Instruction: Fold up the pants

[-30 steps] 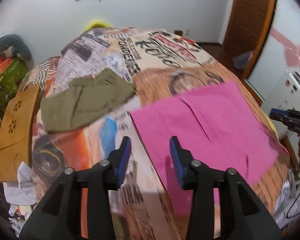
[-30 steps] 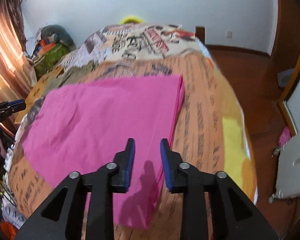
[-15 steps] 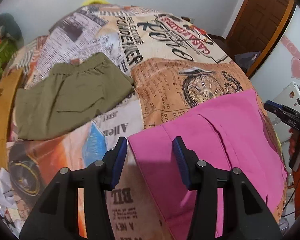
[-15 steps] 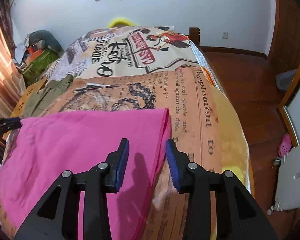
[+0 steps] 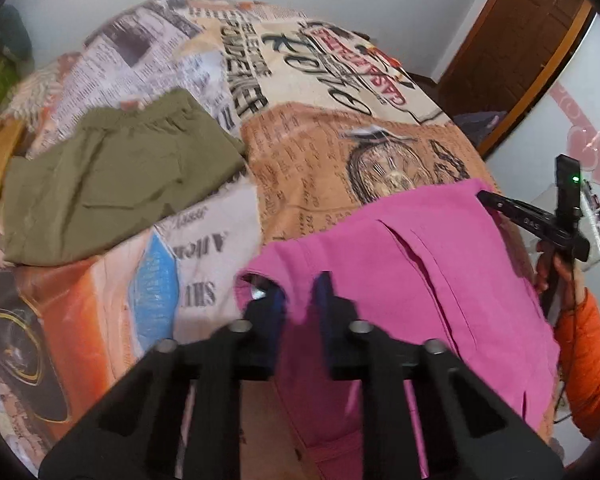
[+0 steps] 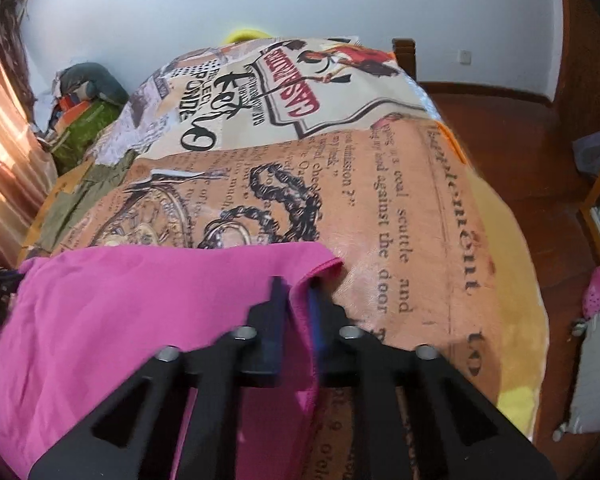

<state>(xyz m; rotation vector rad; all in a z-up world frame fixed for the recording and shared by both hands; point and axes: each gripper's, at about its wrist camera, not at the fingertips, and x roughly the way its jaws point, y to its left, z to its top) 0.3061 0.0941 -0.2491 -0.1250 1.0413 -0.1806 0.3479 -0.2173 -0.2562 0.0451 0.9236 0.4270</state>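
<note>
Both the left tongs (image 5: pixel 298 300) and the right tongs (image 6: pixel 296 312) are pinched nearly closed on opposite corners of the bright pink cotton pants (image 5: pixel 440 280) lying flat on the newspaper-print bed cover (image 6: pixel 380 200), so the fold seems just starting, and next both corners likely need lifting together.

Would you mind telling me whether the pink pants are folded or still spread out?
Spread flat: the pink pants lie open on the bed, both tongs gripping their near corners.
</note>
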